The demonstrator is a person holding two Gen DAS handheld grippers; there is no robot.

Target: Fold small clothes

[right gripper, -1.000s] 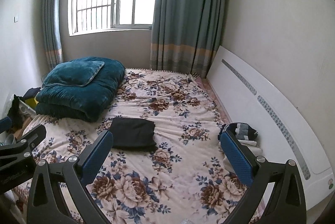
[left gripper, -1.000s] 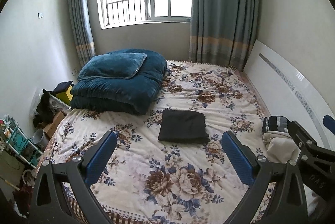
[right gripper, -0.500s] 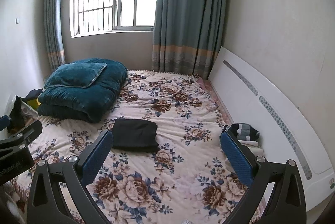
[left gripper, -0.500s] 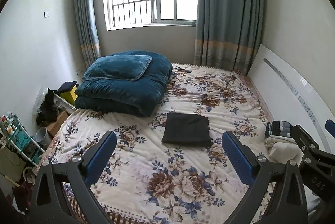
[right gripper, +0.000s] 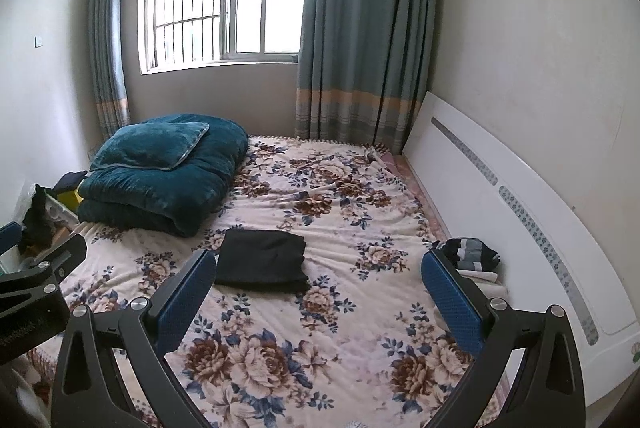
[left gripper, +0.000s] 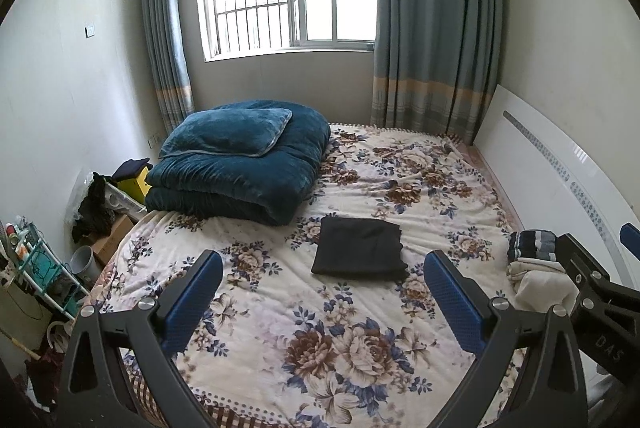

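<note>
View along both grippers over a bed [left gripper: 280,308] with a floral cover. The left gripper [left gripper: 322,292] is spread wide and grasps nothing; the right gripper [right gripper: 318,292] is likewise spread and empty. Both are held above the near edge of the bed, touching no cloth.

Done: one black garment [left gripper: 358,248] lies as a flat, squared packet near the middle of the bed, its edges aligned; it reads as fully folded. In the right wrist view the same packet [right gripper: 260,260] sits just beyond the left pad of that gripper.

Left: a small pile [left gripper: 536,264] rests at the right edge of the bed, against the white board [left gripper: 560,196]. It holds a dark striped piece on top of pale cloth. The pale cloth looks loose and bunched; whether the striped piece is folded cannot be told. These are judged to be the remaining work, and how many items the pile holds is not clear.

Off task: a folded blue quilt [left gripper: 240,176] with a pillow on it occupies the far left corner of the bed.

Judged stage: between garments, one finished, the next not yet picked up; the right gripper is nearer the pile.
</note>
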